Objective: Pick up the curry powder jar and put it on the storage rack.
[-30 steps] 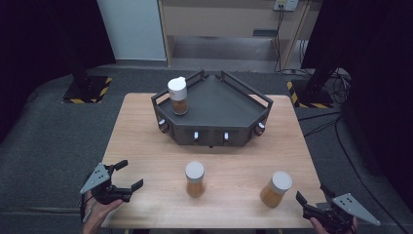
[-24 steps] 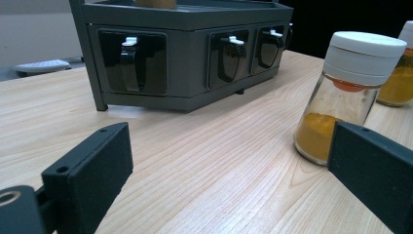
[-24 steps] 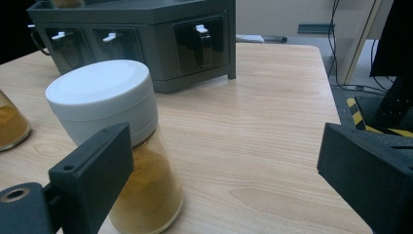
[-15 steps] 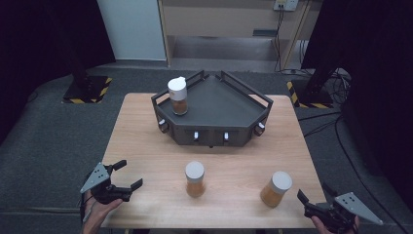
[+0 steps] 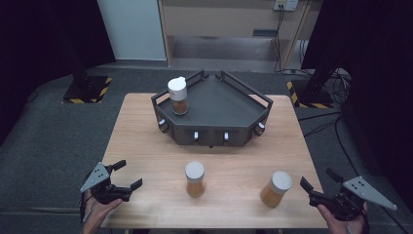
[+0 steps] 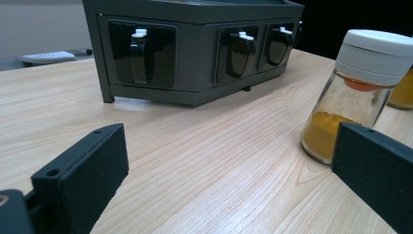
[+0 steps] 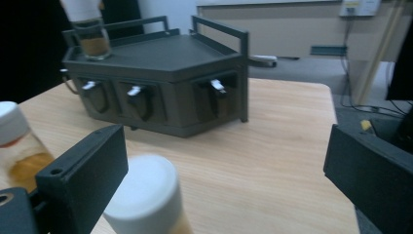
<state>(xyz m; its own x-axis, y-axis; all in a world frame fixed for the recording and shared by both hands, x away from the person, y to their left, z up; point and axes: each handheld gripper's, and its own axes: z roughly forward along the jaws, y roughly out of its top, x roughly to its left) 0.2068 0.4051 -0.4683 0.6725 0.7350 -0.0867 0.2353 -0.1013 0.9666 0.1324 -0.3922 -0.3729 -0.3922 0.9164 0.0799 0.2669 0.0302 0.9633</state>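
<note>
A dark grey rack (image 5: pixel 214 109) stands at the back middle of the wooden table (image 5: pixel 141 131), with one white-capped spice jar (image 5: pixel 178 96) on its left corner. Two more jars stand on the table: one at front middle (image 5: pixel 195 179), one at front right (image 5: pixel 276 189). My left gripper (image 5: pixel 128 174) hovers at the front left, open and empty; its jaws have just opened a bit wider. Its view has the middle jar (image 6: pixel 363 97) beyond its right jaw. My right gripper (image 5: pixel 319 178), beside the right jar (image 7: pixel 143 195), is open with jaws just widened and nothing gripped.
The rack's front faces carry small latches with white tips (image 6: pixel 139 48) (image 7: pixel 131 95). Dark floor surrounds the table, with cables (image 5: pixel 336 131) at the right. A cabinet and wall (image 5: pixel 229 24) lie behind. Bare wood lies between the rack and the two loose jars.
My right gripper has lifted a little at the table's front right corner and its jaws stand wider. The left gripper and all three jars have kept their places.
</note>
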